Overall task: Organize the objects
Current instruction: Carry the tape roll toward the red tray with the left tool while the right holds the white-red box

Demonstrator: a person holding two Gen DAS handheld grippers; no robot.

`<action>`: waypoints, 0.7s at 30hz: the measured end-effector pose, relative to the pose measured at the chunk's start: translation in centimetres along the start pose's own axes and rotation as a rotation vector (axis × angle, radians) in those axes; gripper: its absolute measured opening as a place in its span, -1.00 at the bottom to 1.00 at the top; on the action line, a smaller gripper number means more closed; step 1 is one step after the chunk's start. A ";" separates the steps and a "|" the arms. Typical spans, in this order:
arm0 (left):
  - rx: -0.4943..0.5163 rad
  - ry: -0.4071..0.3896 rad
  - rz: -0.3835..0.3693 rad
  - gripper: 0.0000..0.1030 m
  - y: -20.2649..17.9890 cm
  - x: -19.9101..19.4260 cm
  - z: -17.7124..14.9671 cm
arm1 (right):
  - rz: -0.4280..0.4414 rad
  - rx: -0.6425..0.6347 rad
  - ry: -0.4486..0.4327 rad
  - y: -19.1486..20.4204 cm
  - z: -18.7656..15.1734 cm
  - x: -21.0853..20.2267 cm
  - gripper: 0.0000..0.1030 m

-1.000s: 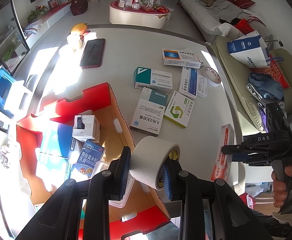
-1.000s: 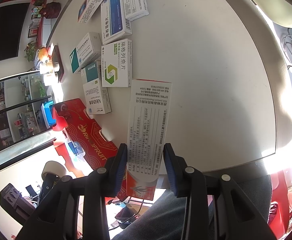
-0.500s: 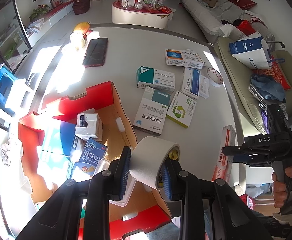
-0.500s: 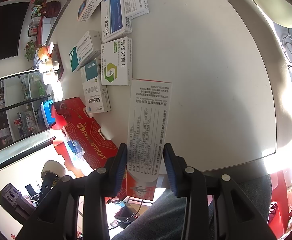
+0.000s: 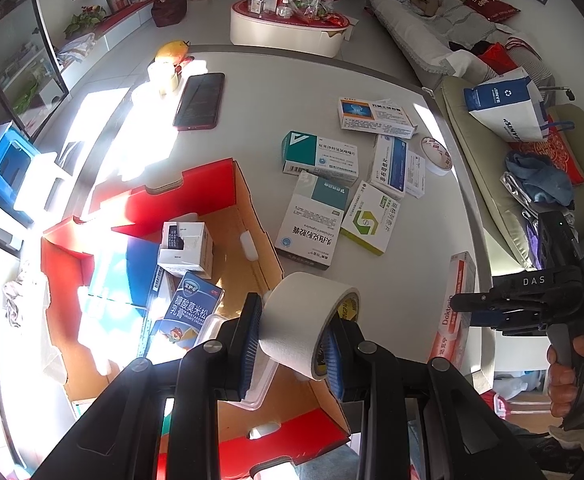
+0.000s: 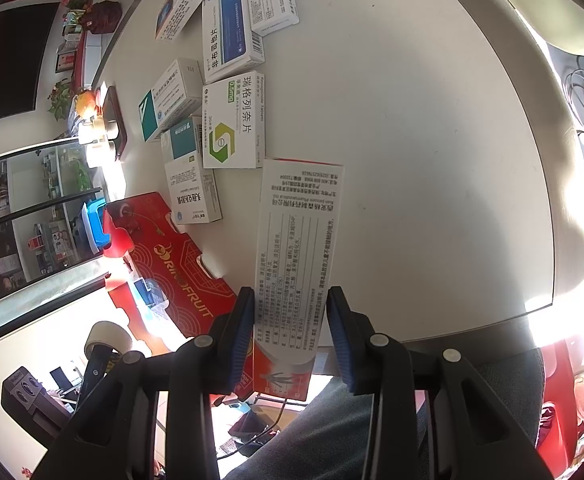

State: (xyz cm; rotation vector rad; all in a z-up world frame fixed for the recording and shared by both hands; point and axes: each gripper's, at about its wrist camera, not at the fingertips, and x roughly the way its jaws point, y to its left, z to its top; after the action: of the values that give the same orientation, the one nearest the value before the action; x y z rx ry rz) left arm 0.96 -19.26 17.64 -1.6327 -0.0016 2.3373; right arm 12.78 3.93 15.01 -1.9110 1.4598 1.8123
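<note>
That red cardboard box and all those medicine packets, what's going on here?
A person is tidying a white table with a handheld gripper in each hand. The left gripper clamps a roll of white tape above the open red cardboard box, which already holds several packets. The right gripper grips a long red-and-white medicine carton. More packets lie on the table.
</note>
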 end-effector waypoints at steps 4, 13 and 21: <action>-0.008 0.001 0.004 -0.41 0.2 0.0 -0.1 | 0.002 -0.001 0.001 0.0 -0.2 0.1 -0.30; -0.024 0.005 0.012 -0.41 0.7 0.0 -0.4 | 0.002 -0.004 0.004 0.1 -0.2 0.2 -0.30; -0.034 0.007 0.019 -0.41 1.0 0.0 -0.6 | 0.002 -0.006 0.009 0.1 -0.2 0.3 -0.30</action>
State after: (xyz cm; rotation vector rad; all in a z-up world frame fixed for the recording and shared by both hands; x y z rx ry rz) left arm 1.30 -20.36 17.20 -1.6635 -0.0245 2.3580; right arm 12.76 3.58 14.88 -1.9234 1.4607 1.8135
